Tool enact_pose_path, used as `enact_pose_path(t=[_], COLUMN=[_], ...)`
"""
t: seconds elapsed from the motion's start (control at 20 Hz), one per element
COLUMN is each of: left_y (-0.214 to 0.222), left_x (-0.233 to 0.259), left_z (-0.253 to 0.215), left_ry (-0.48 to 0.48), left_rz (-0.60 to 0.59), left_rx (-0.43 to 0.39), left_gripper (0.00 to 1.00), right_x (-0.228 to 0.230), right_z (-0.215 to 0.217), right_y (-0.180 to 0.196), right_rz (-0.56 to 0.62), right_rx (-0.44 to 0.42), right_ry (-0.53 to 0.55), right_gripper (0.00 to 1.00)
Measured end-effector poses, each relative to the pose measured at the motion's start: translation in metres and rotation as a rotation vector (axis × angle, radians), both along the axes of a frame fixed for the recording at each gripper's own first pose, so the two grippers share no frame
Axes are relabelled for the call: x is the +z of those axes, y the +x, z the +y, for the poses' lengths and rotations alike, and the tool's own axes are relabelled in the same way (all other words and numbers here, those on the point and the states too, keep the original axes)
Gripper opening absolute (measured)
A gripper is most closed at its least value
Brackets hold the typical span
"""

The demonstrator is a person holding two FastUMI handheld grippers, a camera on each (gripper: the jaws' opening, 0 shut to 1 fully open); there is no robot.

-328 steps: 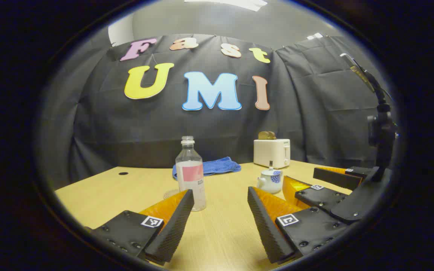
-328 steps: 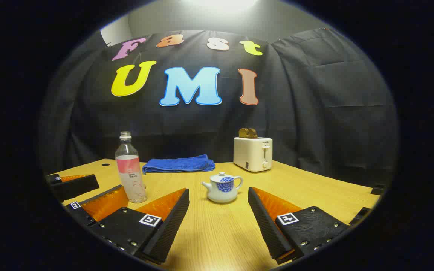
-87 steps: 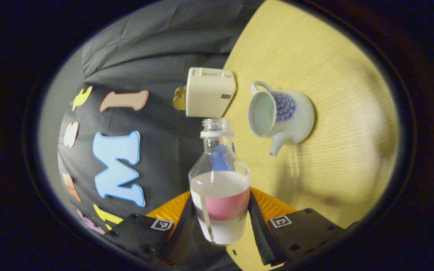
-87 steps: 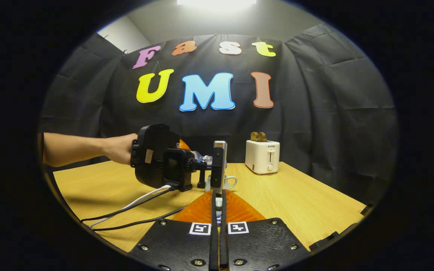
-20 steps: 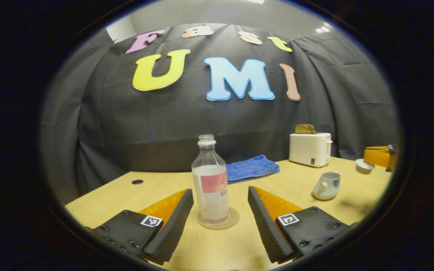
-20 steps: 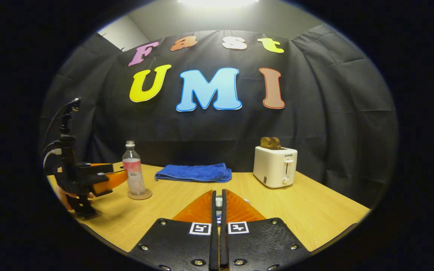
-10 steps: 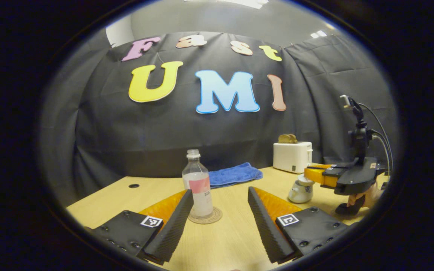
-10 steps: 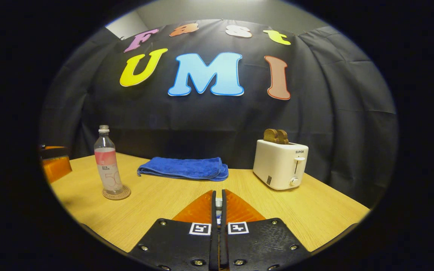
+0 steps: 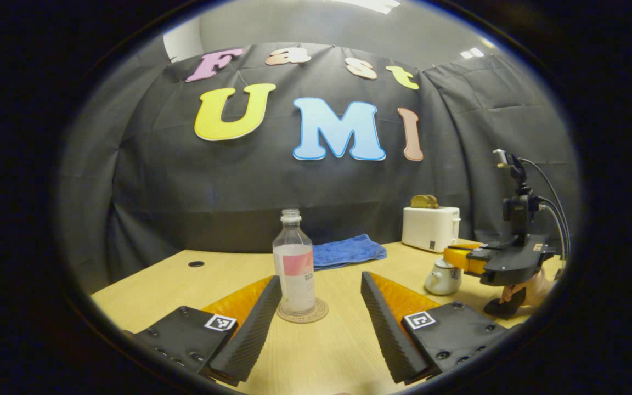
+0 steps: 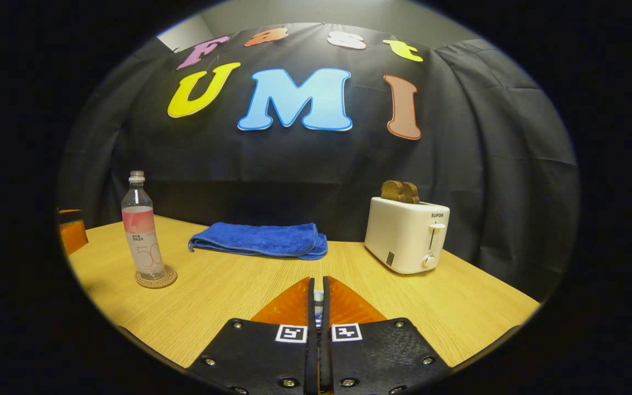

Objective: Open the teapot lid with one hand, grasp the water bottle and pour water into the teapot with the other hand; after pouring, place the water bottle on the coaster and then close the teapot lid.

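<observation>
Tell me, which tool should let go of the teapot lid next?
Right. The right tool sits over the small white teapot, fingers shut on its lid knob. The left tool is open beside the clear plastic water bottle.

The toaster (image 10: 406,235) front reads "SUPOR" (the small print elsewhere is illegible).

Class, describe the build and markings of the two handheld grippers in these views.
The left gripper has two wedge-shaped jaws with ridged inner faces, bolted black plates and square black-and-white tags. The right gripper has matching plates and tags; in the left gripper view, cables loop from its upright mast.
</observation>
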State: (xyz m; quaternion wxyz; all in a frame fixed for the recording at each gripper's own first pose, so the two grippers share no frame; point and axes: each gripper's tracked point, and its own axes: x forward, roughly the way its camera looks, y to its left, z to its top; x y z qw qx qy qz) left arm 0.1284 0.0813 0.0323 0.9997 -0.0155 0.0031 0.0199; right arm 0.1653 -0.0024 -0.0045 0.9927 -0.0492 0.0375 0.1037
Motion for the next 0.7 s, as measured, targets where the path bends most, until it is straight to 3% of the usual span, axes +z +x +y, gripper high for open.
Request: enact_pose_path(t=[0.1, 0.35, 0.55, 0.6, 0.65, 0.7], left_y=[0.0, -0.01, -0.021, -0.023, -0.025, -0.025], left_x=[-0.001, 0.0, 0.008, 0.008, 0.006, 0.002], left_z=[-0.002, -0.005, -0.013, -0.019, -0.025, -0.032], left_ry=[-0.002, -0.004, -0.031, -0.04, -0.046, -0.051], left_rz=[0.002, -0.002, -0.029, -0.029, -0.025, -0.019], left_rx=[0.001, 0.018, 0.046, 0.043, 0.04, 0.04], left_gripper=[1.0, 1.0, 1.0, 1.0, 1.0, 1.0], right_x=[0.0, 0.007, 0.027, 0.03, 0.033, 0.033], right_z=[0.0, -0.005, -0.004, 0.0, 0.004, 0.007], right_y=[0.001, -0.011, -0.046, -0.058, -0.072, -0.085], right_rz=[0.005, 0.007, -0.032, -0.042, -0.046, -0.046], right_rx=[-0.009, -0.03, -0.018, 0.002, 0.016, 0.033], right_ry=[0.01, 0.004, 0.042, 0.057, 0.073, 0.085], right_gripper=[0.02, 0.23, 0.24, 0.31, 0.53, 0.63])
